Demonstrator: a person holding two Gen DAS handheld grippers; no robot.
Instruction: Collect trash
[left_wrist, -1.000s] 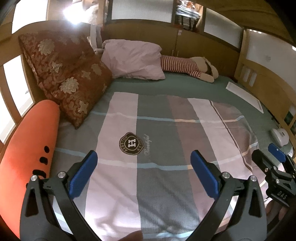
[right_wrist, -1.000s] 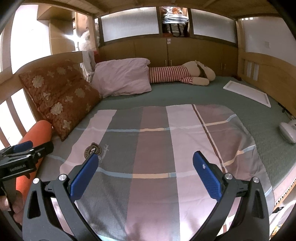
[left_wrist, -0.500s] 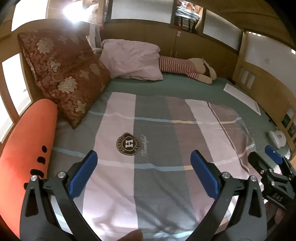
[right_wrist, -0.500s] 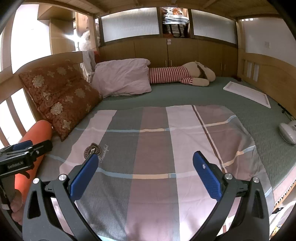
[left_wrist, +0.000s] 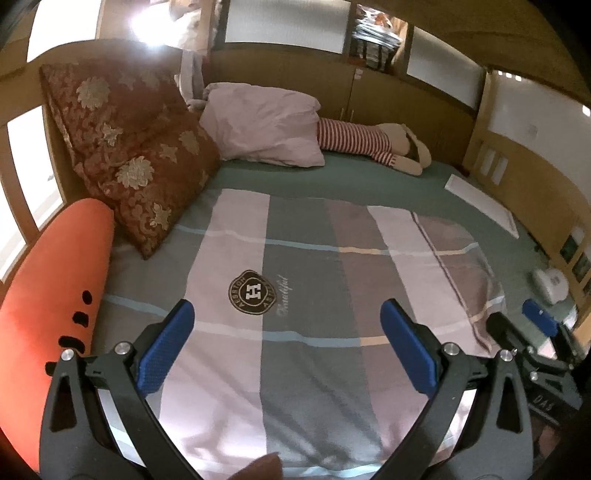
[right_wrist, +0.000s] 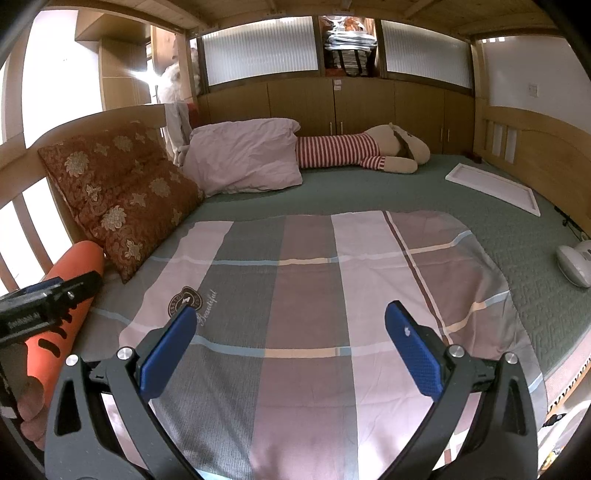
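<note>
— Where are you in the job?

— Searching, I'd say. My left tool (left_wrist: 282, 341) and right tool (right_wrist: 290, 341) both hover over the near end of the checked blanket (right_wrist: 314, 295), each spread wide and holding nothing.

— And the trash?

— I can't spot any on the bed (right_wrist: 369, 188). The next move calls for scanning elsewhere, maybe toward the right edge.

— What's there, counted?

— One brown floral cushion (right_wrist: 122, 192) far left, one pink pillow (right_wrist: 243, 158), one striped plush toy (right_wrist: 354, 151), one orange bolster (left_wrist: 51, 280), one white tray (right_wrist: 495, 186), one white gadget (right_wrist: 574, 264).
</note>
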